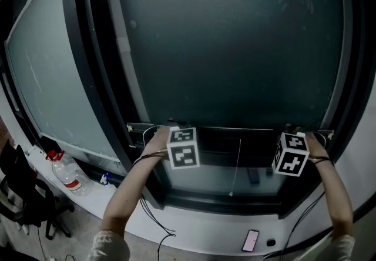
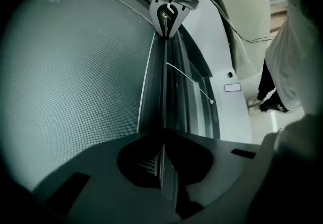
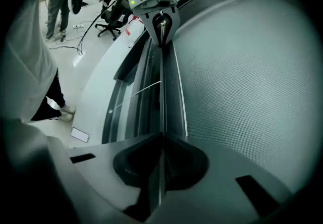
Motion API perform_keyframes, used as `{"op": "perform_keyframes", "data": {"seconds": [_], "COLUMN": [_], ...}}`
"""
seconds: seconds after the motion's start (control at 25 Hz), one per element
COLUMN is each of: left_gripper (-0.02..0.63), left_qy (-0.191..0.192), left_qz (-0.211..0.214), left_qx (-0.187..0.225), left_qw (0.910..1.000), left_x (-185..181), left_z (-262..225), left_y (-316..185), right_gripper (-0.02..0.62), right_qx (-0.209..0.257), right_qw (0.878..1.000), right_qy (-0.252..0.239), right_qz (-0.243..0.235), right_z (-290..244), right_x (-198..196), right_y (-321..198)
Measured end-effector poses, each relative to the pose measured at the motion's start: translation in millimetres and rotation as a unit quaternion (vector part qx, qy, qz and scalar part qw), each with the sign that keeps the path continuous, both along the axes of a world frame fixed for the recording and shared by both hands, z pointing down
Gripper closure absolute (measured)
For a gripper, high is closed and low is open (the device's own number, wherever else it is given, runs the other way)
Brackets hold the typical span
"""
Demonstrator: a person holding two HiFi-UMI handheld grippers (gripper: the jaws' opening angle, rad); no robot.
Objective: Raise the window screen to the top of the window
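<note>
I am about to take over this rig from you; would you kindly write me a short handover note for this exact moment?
Left gripper: shut on the screen's bottom rail, near its left end.
Right gripper: shut on the same rail, near its right end.
The mesh covers most of the window; the rail sits low, just above the sill.
Done: both grips taken. Left to do: lift the rail evenly to the top of the window.
</note>
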State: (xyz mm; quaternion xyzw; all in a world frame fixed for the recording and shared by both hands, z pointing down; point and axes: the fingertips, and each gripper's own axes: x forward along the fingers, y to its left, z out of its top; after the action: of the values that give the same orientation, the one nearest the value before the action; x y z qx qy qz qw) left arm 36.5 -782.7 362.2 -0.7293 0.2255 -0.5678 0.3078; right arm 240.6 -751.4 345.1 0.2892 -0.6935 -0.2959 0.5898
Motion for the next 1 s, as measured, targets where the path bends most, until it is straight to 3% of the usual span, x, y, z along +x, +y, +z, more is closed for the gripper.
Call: {"op": "perform_keyframes", "data": {"seconds": [0.16,0.36,0.6,0.72,0.88,1.0], "left_gripper": [0.588,0.588,0.588,0.592,0.592,0.592], "left_qy": [0.018,0.038,0.013,0.003,0.012,0.013], "left_qz": [-0.002,-0.017,-0.013,-0.013,-0.029,-0.028], "left_qx": [0.099,0.208,0.286,0.294,0.345,0.363], "left_qw": [0.9949,0.9772,0.9580,0.9557,0.9381,0.9311], "left_x": [1.1,-1.8,-1.4,-4.0,-9.1,-4.7], "left_z": [-84.0,-210.9,-320.8,-349.2,-402.0,-437.7], "left_y": [-7.4,-14.7,-17.4,-16.8,-15.1,-14.3], "right_gripper": [0.577,0.577,0.577,0.577,0.577,0.577], "right_qx": [0.094,0.197,0.274,0.282,0.334,0.353], "right_qw": [0.995,0.980,0.962,0.959,0.942,0.935], "right_qy": [-0.019,-0.012,0.009,0.014,0.035,0.028], "right_qz": [0.001,-0.004,0.002,0.001,0.004,0.004], "right_z": [-83.4,-206.3,-313.0,-343.0,-396.4,-431.0], "right_x": [3.5,-0.3,-1.4,-4.5,-7.5,-2.4], "right_y": [-4.7,-11.2,-11.5,-9.7,-8.5,-5.8]}}
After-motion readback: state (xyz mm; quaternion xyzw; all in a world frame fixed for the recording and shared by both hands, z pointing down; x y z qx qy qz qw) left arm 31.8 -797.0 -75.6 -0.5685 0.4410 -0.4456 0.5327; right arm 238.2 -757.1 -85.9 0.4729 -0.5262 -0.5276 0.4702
